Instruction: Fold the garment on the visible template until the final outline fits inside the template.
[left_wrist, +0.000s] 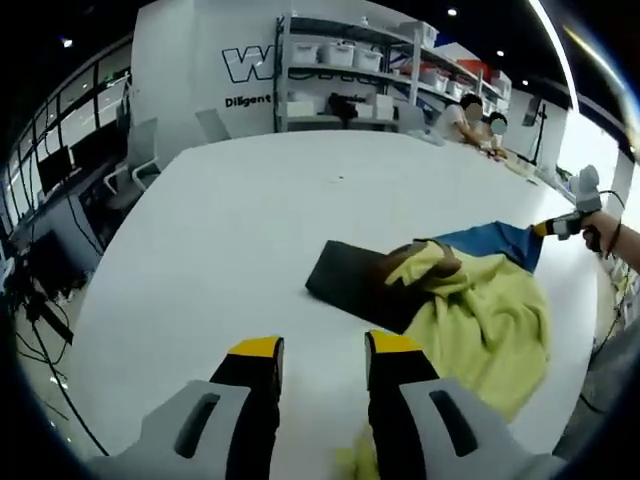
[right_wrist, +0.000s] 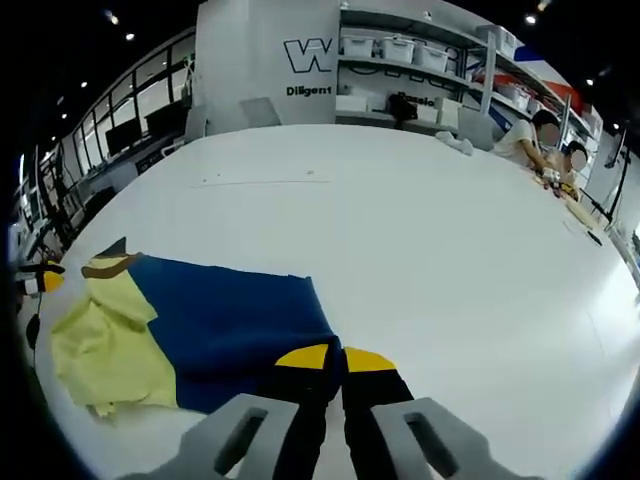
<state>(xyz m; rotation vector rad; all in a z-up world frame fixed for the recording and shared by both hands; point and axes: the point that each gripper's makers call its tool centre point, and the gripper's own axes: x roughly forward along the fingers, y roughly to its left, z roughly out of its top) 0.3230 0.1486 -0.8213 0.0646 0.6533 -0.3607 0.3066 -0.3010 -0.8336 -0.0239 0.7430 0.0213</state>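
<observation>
The garment is yellow (left_wrist: 485, 320) with a blue part (left_wrist: 500, 242) and a brown collar (left_wrist: 440, 262). It lies crumpled over one end of a dark rectangular template (left_wrist: 350, 278) on the white table (left_wrist: 260, 220). My left gripper (left_wrist: 325, 350) hovers open in front of the template, nothing between its jaws. The right gripper (left_wrist: 548, 228), held by a hand, sits at the blue corner. In the right gripper view the blue part (right_wrist: 230, 320) spreads flat, the yellow part (right_wrist: 105, 345) bunched beyond it. My right gripper (right_wrist: 336, 358) is shut on the blue edge. The left gripper (right_wrist: 45, 282) peeks in at the left rim.
Two people (left_wrist: 480, 120) sit at the table's far end. Shelves with white bins (left_wrist: 340, 60) line the back wall, with chairs (left_wrist: 140, 150) along the far-left side. The table's near edge (left_wrist: 100, 330) curves close to my left gripper. Open tabletop (right_wrist: 450, 260) stretches beyond the garment.
</observation>
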